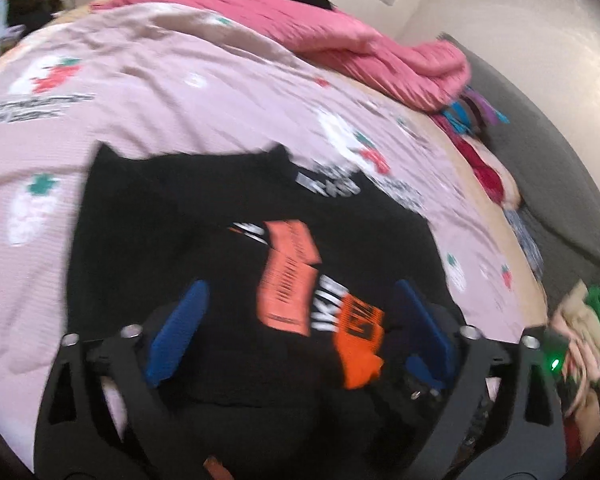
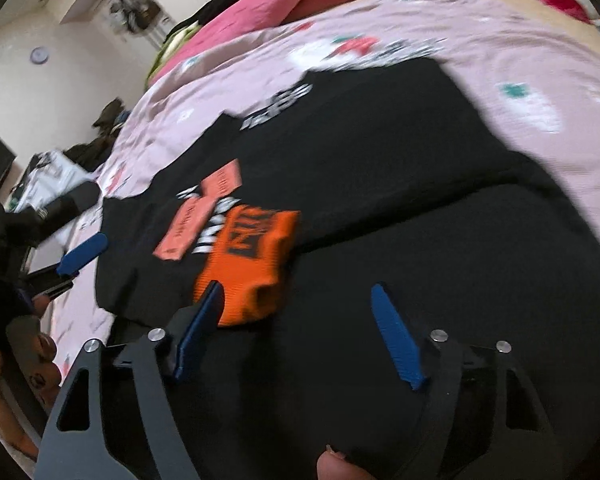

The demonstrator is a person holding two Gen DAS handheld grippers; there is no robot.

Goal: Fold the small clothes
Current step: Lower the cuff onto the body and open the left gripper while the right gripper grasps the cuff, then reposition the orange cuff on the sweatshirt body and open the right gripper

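1 black garment [image 1: 228, 280] with orange print beneath both tongs, 1 pink strawberry sheet [image 1: 148, 112] beyond, left gripper [image 1: 300, 304] released, right gripper [image 2: 298, 300] released, 2 blue fingers [image 2: 396, 336] each.

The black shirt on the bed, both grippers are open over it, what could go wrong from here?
1. The orange cuff lies bunched on the black shirt; folding now may trap that lump.
2. The right gripper hovers open above two overlapping layers, so closing might pinch only the top one.
3. Both views are blurred, so aim could be off.
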